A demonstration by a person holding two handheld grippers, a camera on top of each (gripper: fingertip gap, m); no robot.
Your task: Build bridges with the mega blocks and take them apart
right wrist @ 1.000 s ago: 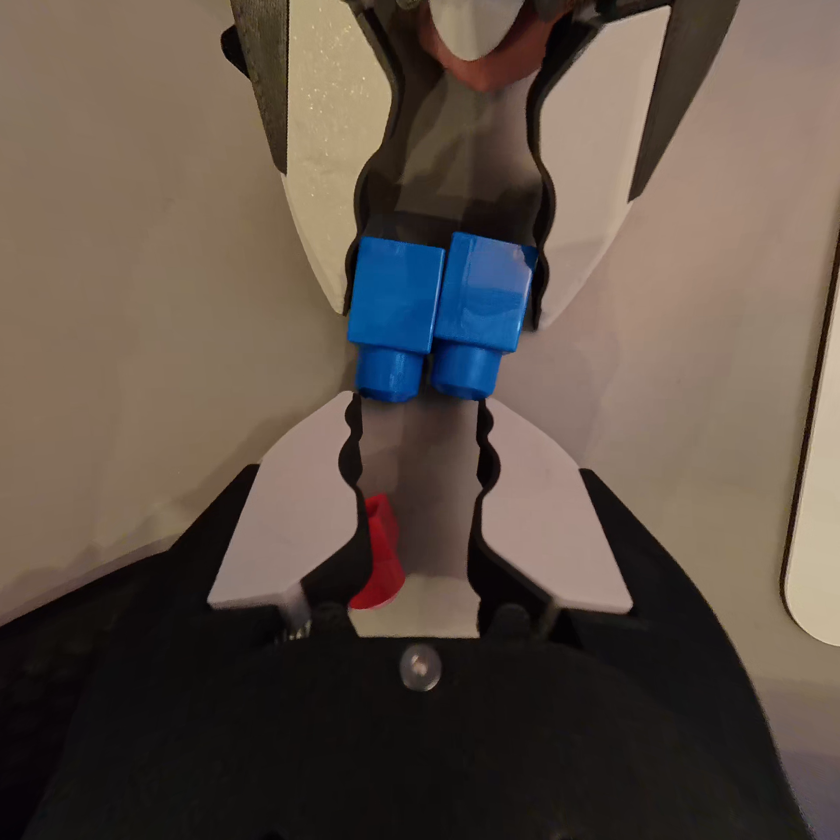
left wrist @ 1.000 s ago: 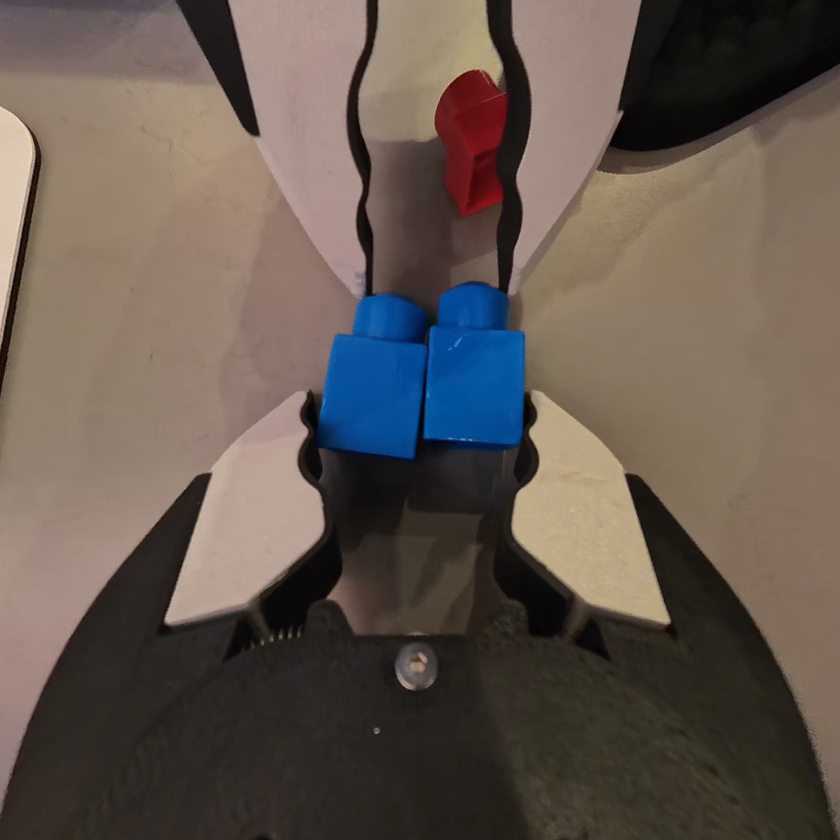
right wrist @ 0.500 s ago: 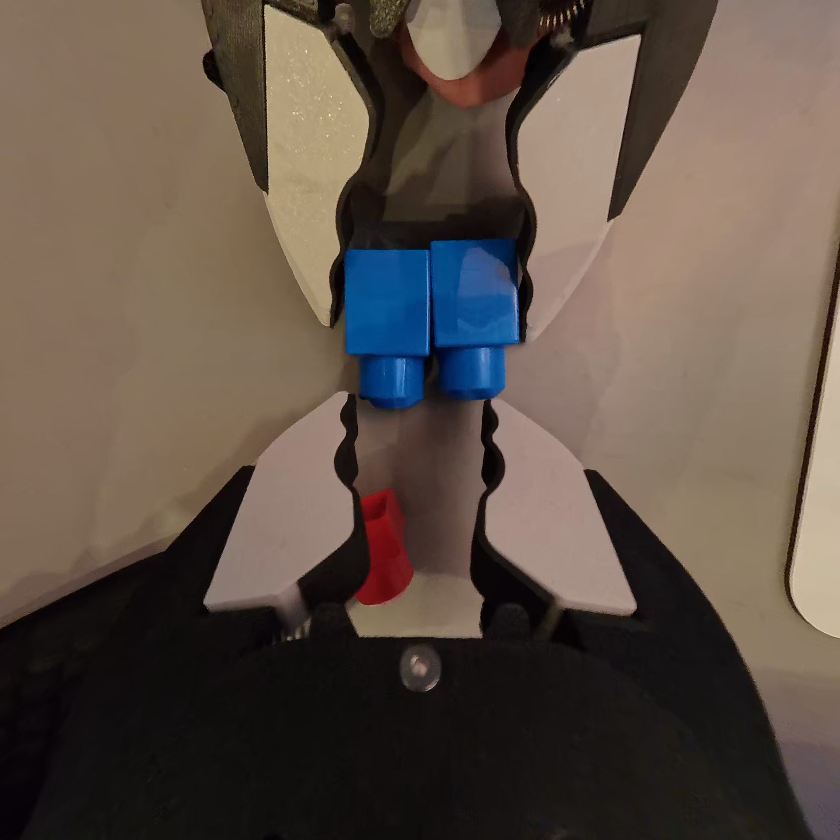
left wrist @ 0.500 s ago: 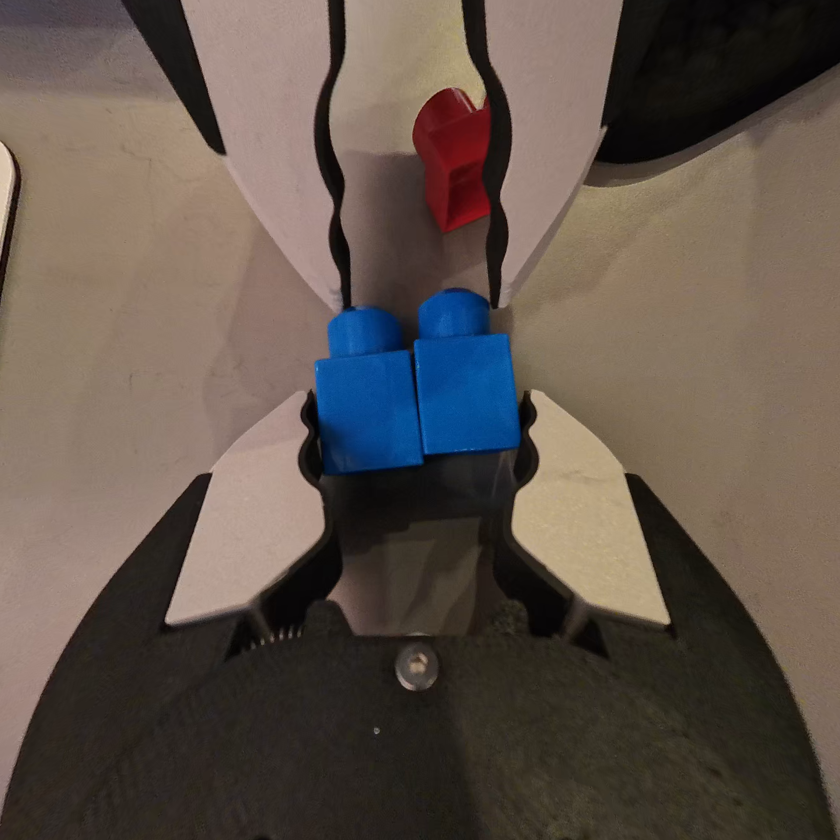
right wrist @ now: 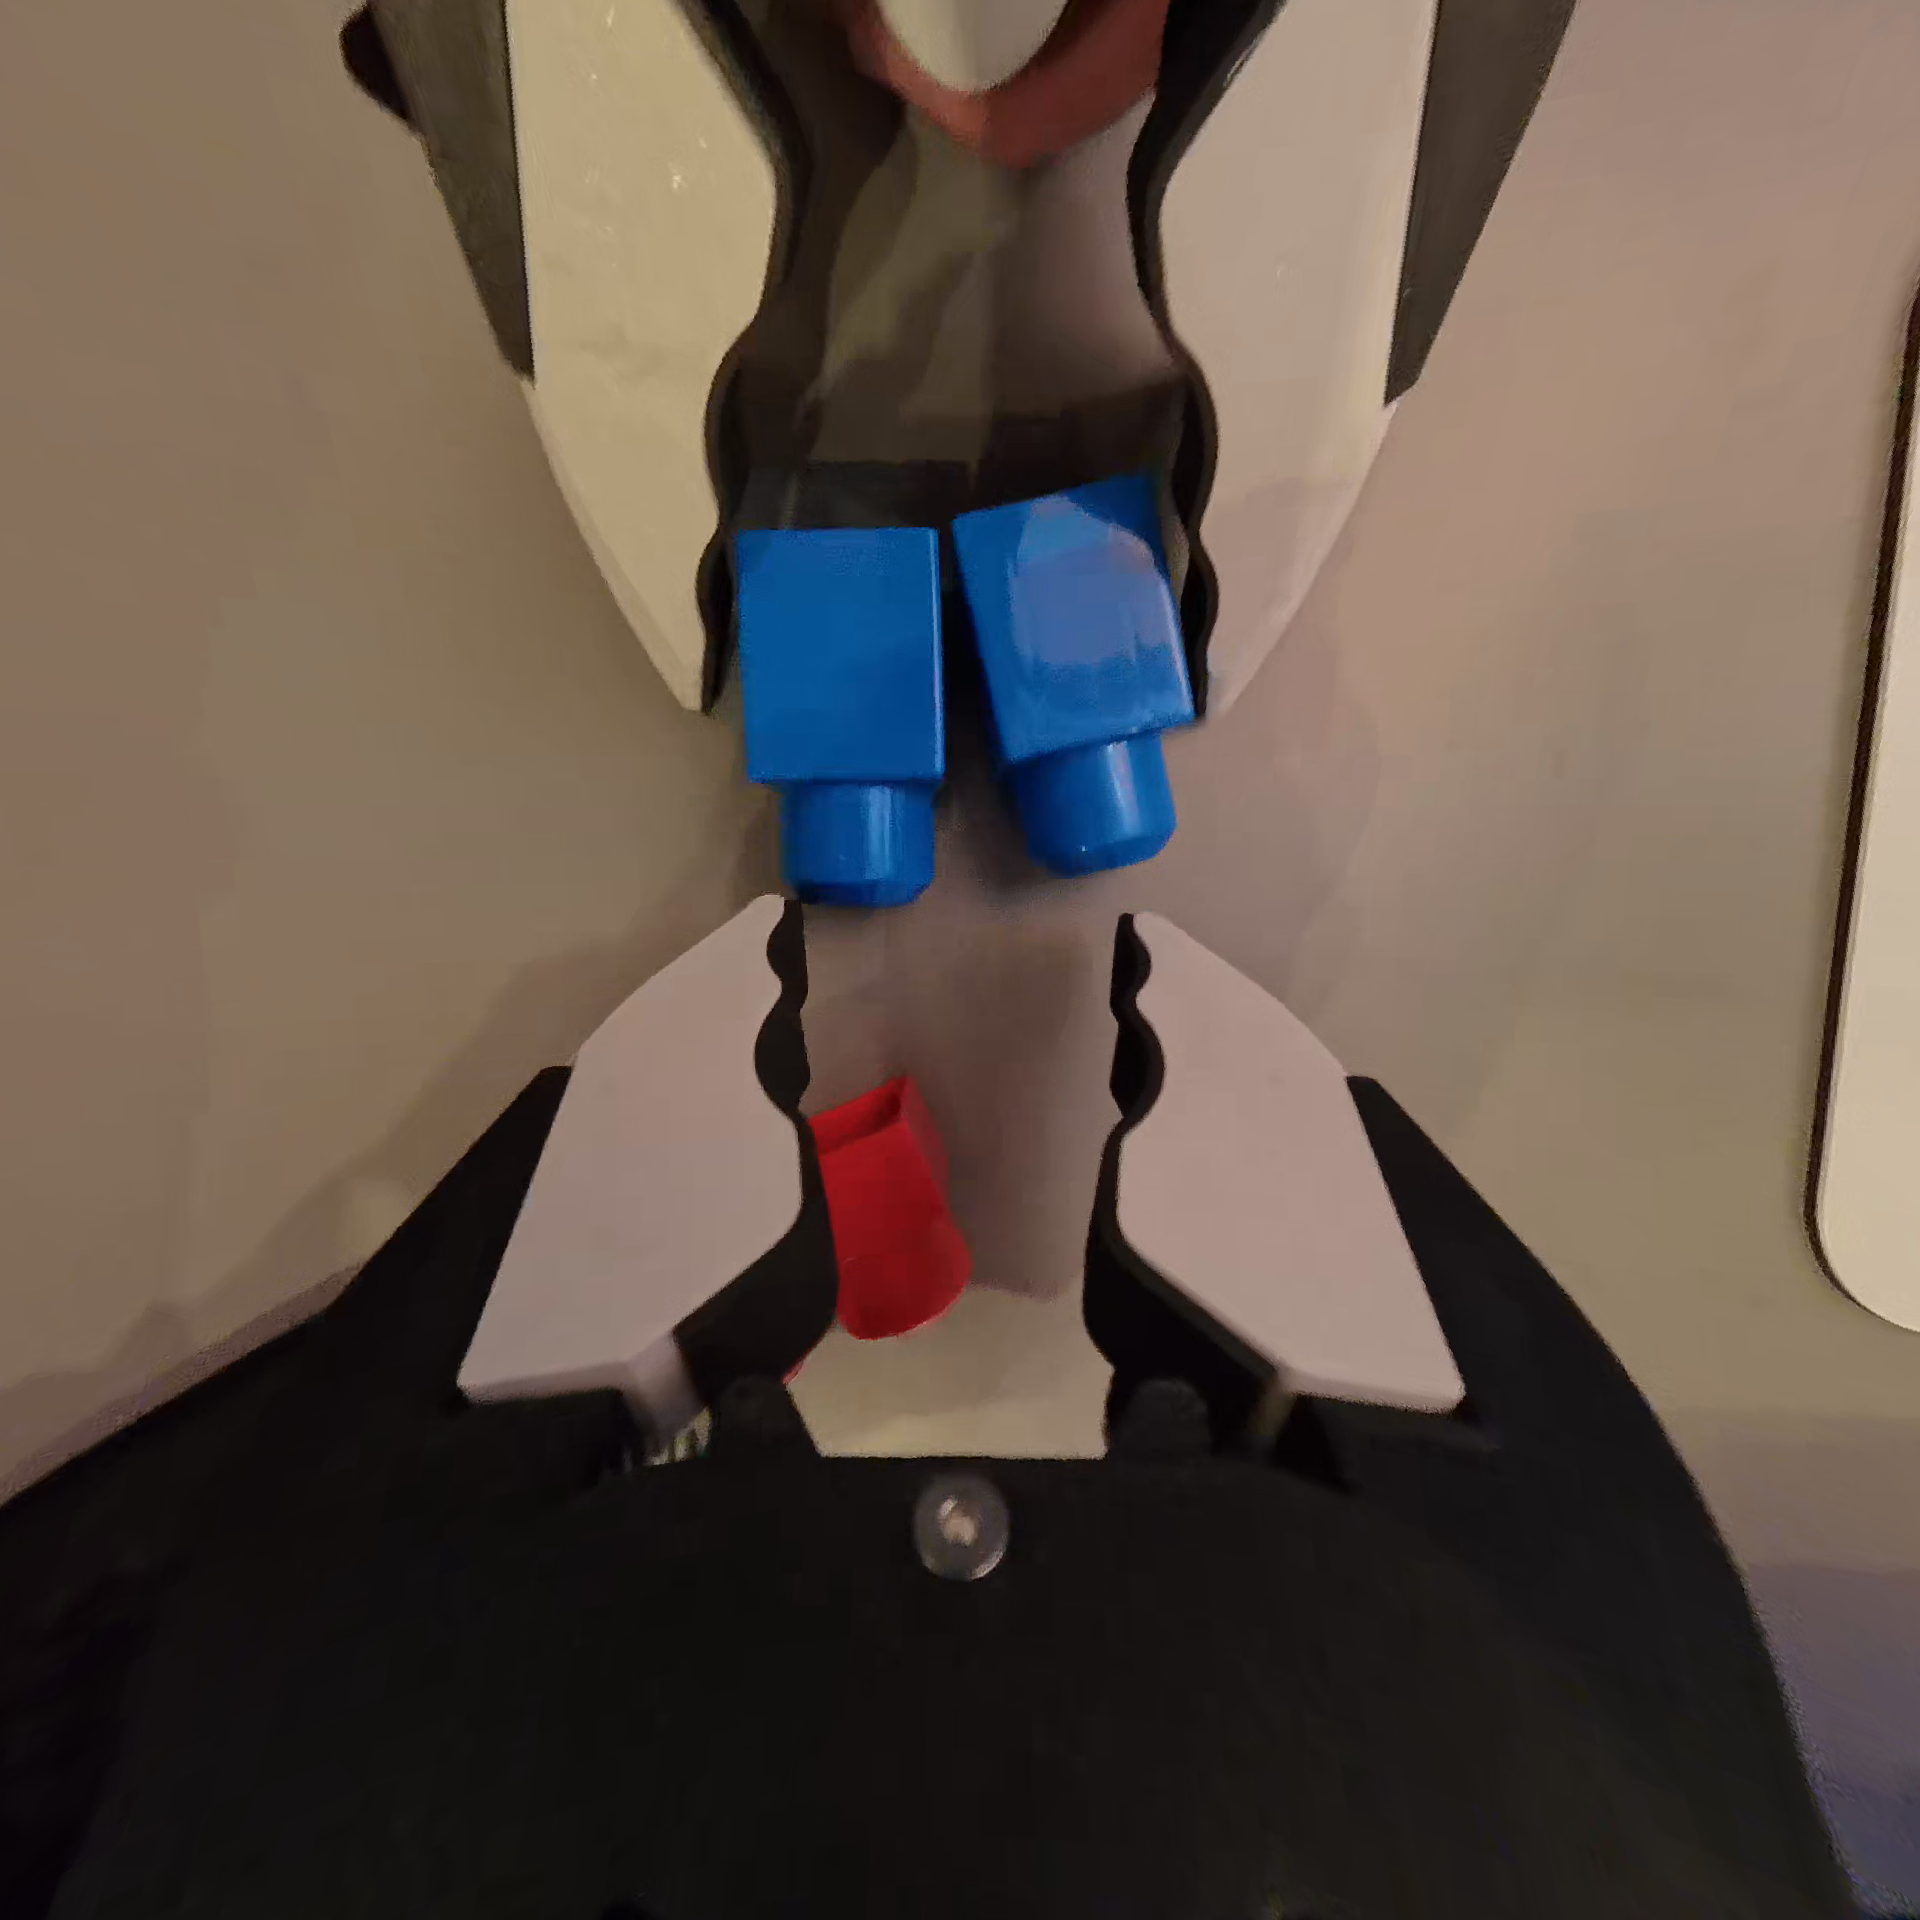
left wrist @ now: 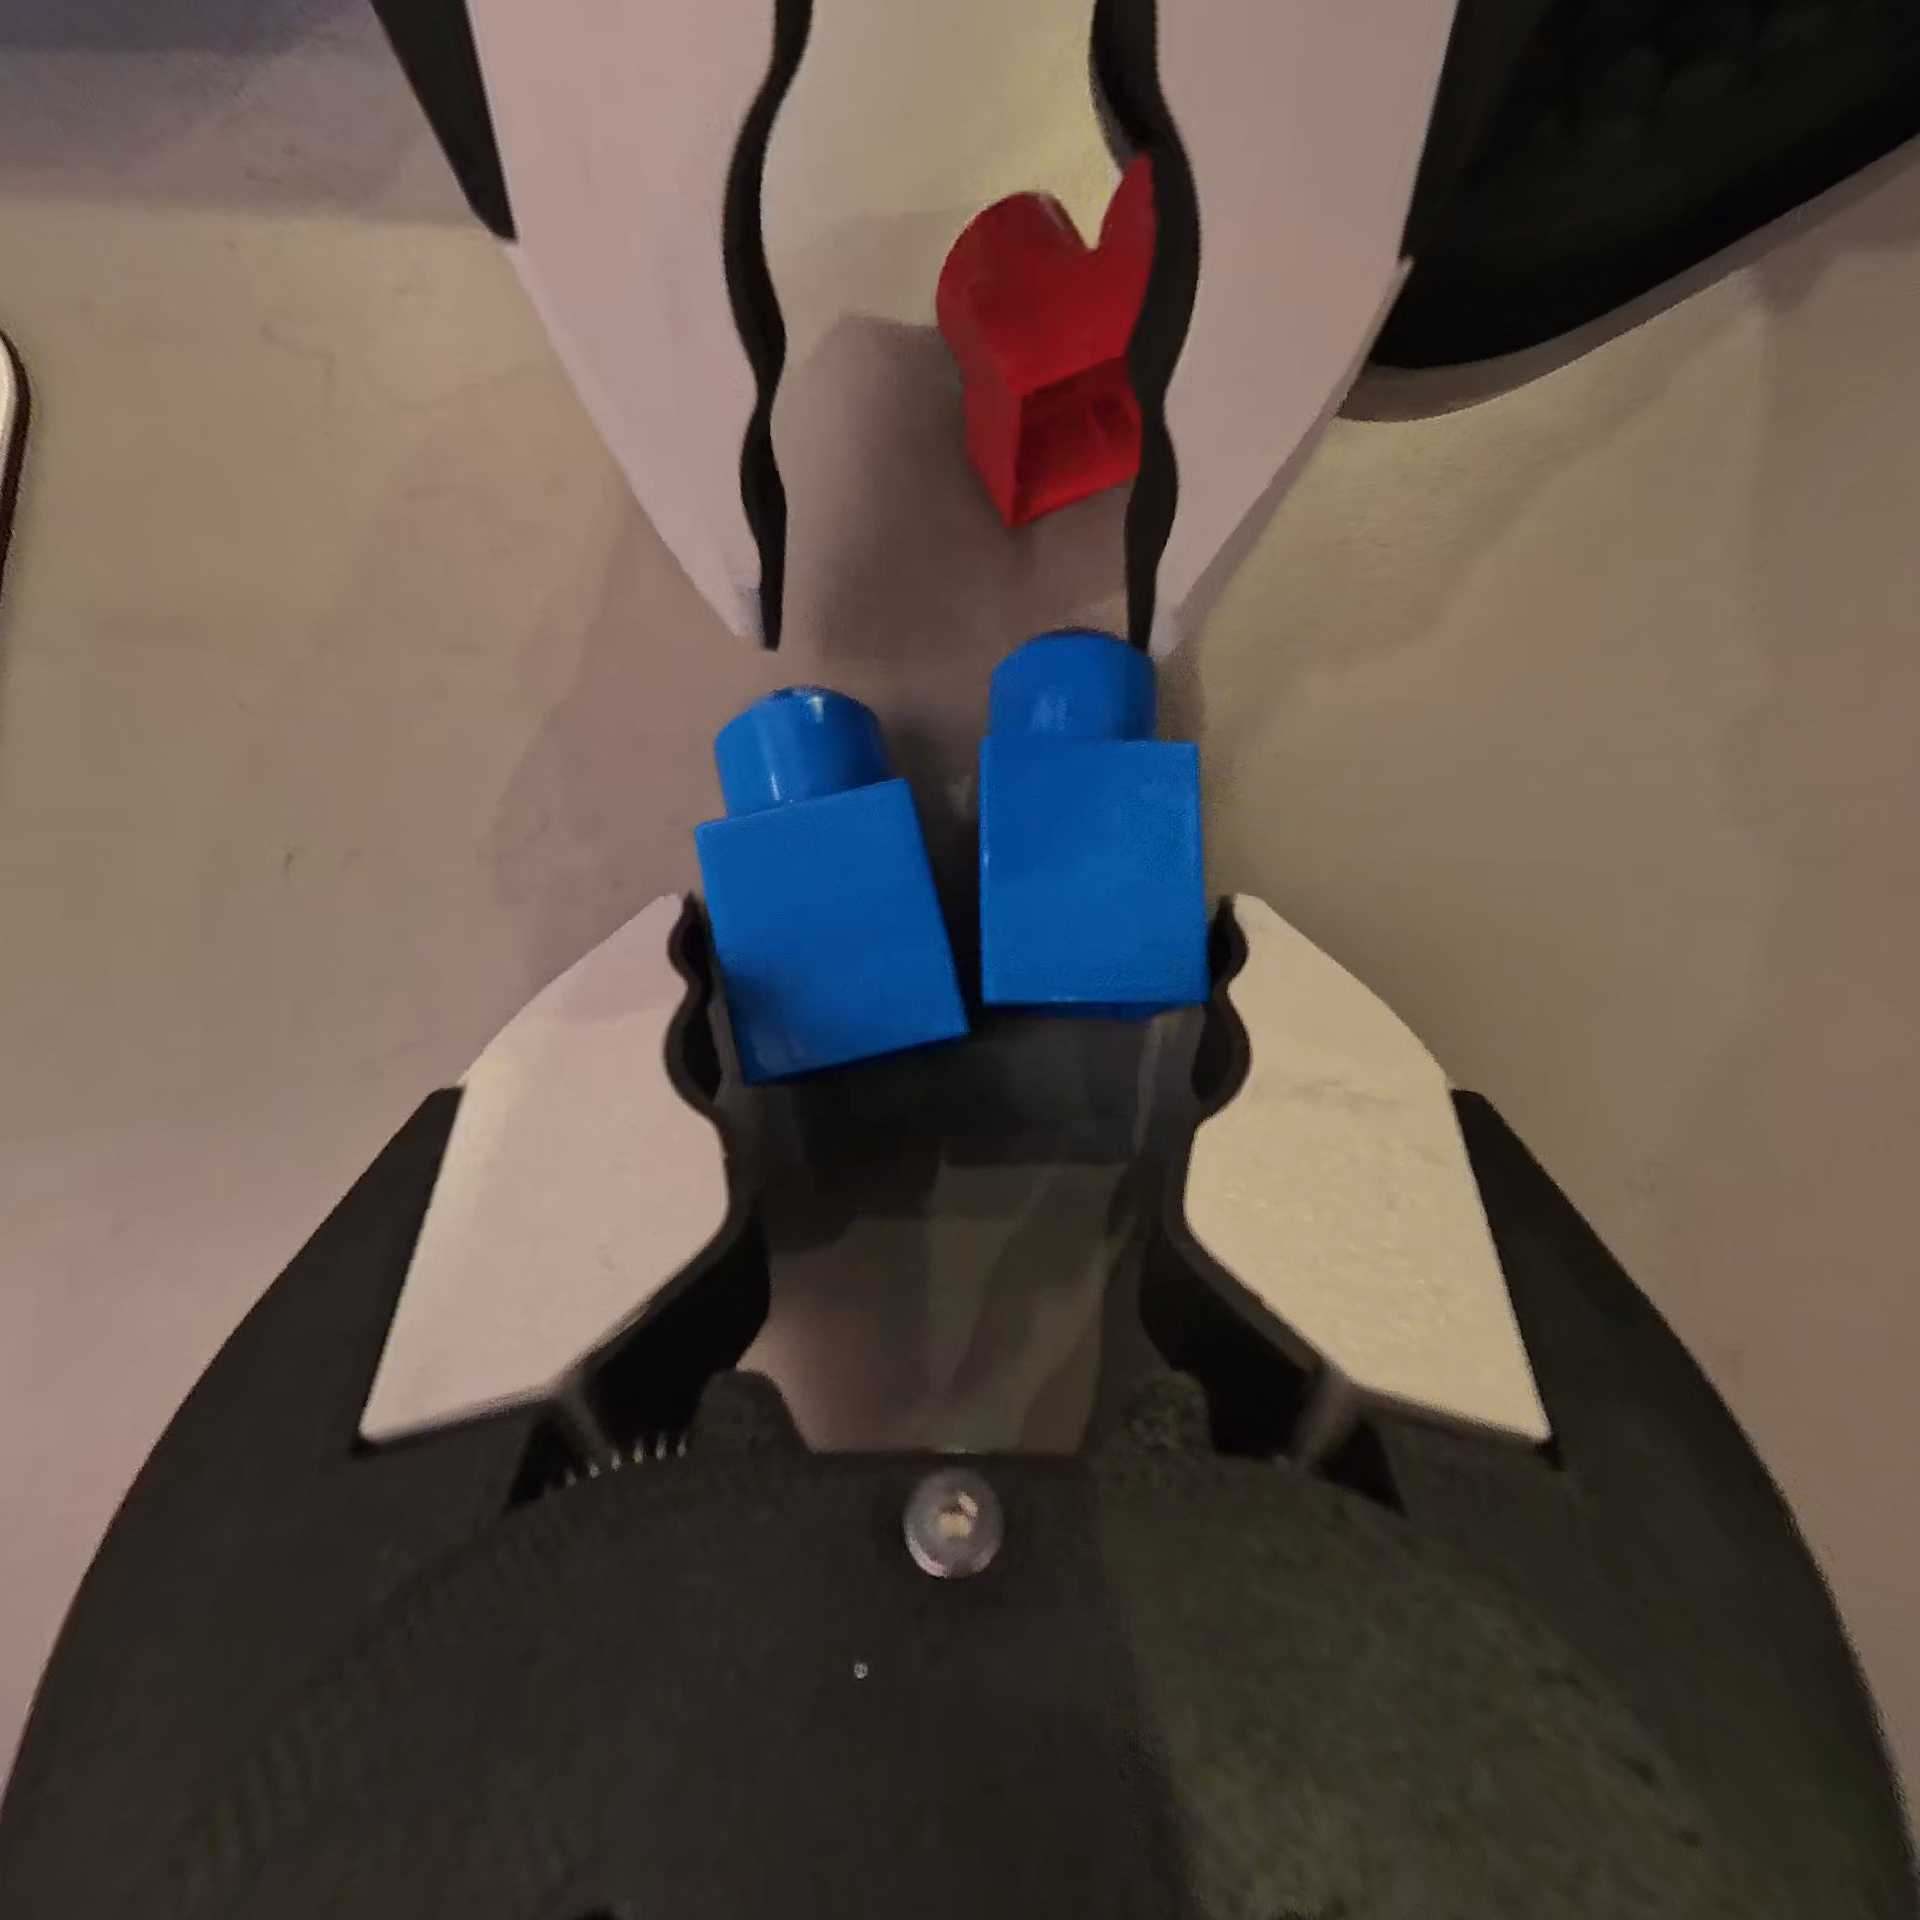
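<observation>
2 blue blocks [left wrist: 951, 894] lay on the table [left wrist: 312, 727] between 2 facing grippers.

The left gripper [left wrist: 951, 935] stood wide, its fingertips [left wrist: 686, 987] flanking the slightly parted pair without a firm hold. The right gripper [right wrist: 961, 935] was open and held nothing, a red block [right wrist: 883, 1216] lying between its fingers [right wrist: 675, 1143]. Only the left view showed the red block's hollow underside; only the right view showed a white board [right wrist: 1881, 935].

Left hand-held gripper [left wrist: 954, 914] and right hand-held gripper [right wrist: 961, 920] tip to tip, fingers parted.
</observation>
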